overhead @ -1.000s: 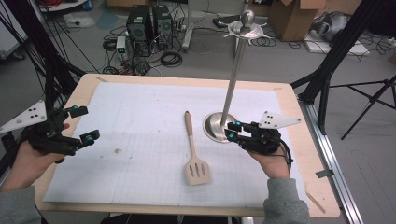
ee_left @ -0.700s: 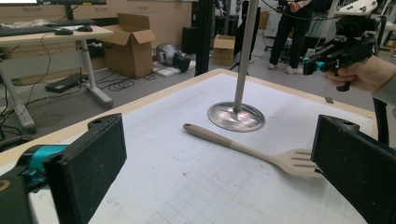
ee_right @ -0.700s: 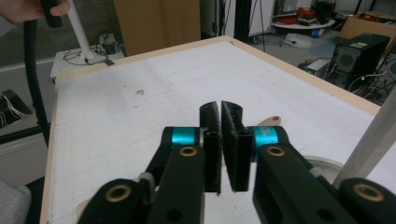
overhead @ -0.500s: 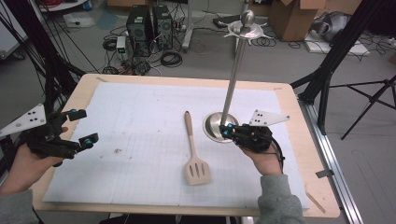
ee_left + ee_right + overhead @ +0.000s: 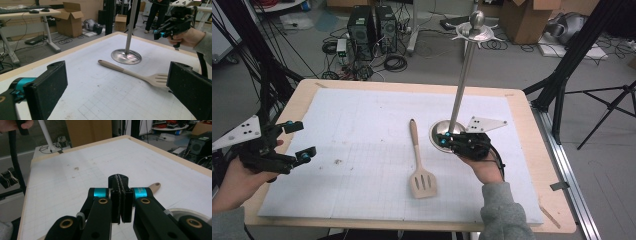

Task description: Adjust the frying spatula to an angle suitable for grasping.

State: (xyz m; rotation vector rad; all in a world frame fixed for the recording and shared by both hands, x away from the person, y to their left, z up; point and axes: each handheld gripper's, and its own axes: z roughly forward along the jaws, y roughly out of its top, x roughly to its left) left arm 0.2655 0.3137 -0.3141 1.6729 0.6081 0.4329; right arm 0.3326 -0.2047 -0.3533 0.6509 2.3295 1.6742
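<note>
Spatula (image 5: 420,165) lies flat at frame centre, handle toward the top, just left of the stand base (image 5: 445,133). Right gripper (image 5: 445,142), jaws pressed together on nothing, hovers over that base; left gripper (image 5: 298,141), jaws spread wide and empty, sits at left edge. I would open the right jaws before descending and close across the narrow handle mid-length, clear of the base.

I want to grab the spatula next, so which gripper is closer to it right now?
Right. The right gripper sits shut at the stand's base, just beside the spatula handle. The left gripper hangs open at the table's left edge, well away from it.
</note>
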